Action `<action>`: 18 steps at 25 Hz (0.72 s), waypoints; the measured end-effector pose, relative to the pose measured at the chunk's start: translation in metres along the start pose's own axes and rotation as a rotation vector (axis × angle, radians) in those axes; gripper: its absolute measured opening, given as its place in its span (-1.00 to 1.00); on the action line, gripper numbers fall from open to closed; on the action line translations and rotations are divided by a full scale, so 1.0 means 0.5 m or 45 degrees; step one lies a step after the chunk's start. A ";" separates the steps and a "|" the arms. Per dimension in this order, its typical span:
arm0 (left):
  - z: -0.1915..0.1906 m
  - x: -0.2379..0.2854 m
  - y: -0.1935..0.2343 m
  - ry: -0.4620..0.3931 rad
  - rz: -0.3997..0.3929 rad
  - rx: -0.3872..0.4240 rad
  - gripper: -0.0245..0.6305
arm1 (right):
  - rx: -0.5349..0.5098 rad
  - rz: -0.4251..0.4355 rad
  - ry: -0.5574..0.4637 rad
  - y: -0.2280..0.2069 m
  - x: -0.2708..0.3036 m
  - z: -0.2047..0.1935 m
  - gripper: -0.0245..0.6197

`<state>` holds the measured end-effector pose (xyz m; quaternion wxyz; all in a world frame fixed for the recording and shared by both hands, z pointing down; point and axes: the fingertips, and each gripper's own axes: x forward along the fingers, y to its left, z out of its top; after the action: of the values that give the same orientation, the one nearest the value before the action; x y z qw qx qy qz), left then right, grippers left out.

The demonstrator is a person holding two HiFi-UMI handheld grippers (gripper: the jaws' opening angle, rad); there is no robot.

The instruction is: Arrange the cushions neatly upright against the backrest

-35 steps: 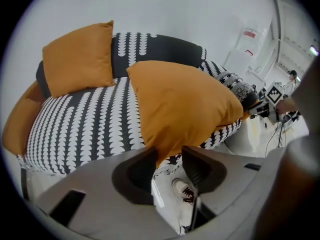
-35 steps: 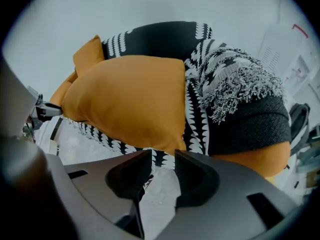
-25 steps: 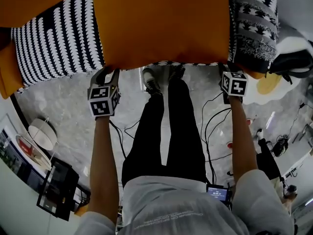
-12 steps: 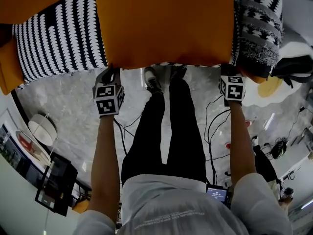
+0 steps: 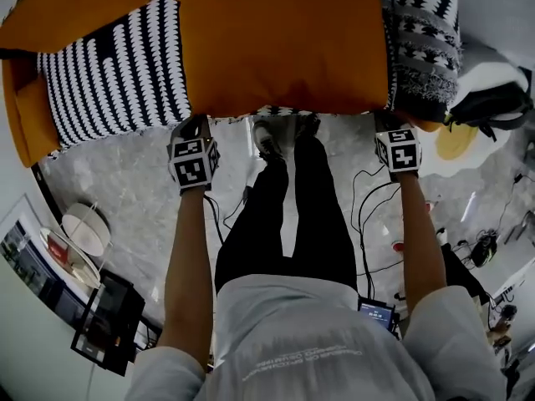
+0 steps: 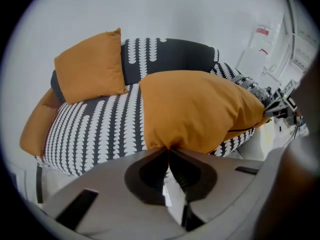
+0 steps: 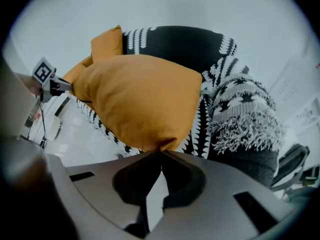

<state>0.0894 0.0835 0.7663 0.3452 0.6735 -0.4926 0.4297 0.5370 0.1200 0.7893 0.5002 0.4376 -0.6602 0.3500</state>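
Okay, big orange cushion (image 5: 284, 44) lies flat across the middle of the sofa (image 5: 109, 73), long edge along the sofa's front edge, not upright. Left gripper (image 5: 195, 122) is at the sofa's front edge on the cushion's near left corner. Its jaws have just been closing, and the left gripper view shows them nearly together with the corner fabric pinched between them (image 6: 167, 148). Right gripper (image 5: 386, 117) is at the sofa's front edge too, on the near right corner, with its jaws narrow and clamped on that corner's tip (image 7: 161, 151). Both grippers point steeply down, marker cubes facing up.

Second orange cushion (image 5: 71, 7) is toward the sofa's left end, leaning against the dark backrest (image 6: 175, 54). Third orange cushion (image 5: 25, 115) is wedged at the sofa's far left end, tilted down the side. Fringed knit throw (image 5: 422, 53) is bunched at the sofa's right end, just beside the big cushion. Sofa cover is a black-and-white scallop print.

Person's legs (image 5: 284, 215) stand in front of the sofa, with cables (image 5: 368, 215) on the floor nearby.
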 end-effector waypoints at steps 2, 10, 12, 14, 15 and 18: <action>0.026 -0.012 0.010 -0.024 0.000 0.032 -0.87 | -0.051 0.003 -0.008 0.001 -0.030 0.017 -0.90; 0.135 -0.071 0.025 -0.089 -0.043 0.105 -0.88 | -0.069 -0.047 -0.068 -0.031 -0.122 0.120 -0.90; 0.167 -0.082 0.027 -0.107 -0.042 0.100 -0.88 | -0.059 -0.049 -0.091 -0.046 -0.139 0.147 -0.90; 0.197 -0.096 0.031 -0.131 -0.033 0.094 -0.88 | -0.059 -0.049 -0.115 -0.056 -0.156 0.174 -0.90; 0.212 -0.103 0.033 -0.145 -0.029 0.089 -0.88 | -0.062 -0.048 -0.125 -0.062 -0.164 0.186 -0.90; 0.261 -0.119 0.032 -0.175 -0.027 0.077 -0.88 | -0.097 -0.045 -0.145 -0.091 -0.185 0.230 -0.90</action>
<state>0.0964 -0.0150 0.6611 0.2946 0.7167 -0.4948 0.3934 0.5493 0.0206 0.6717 0.4843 0.4490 -0.6926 0.2902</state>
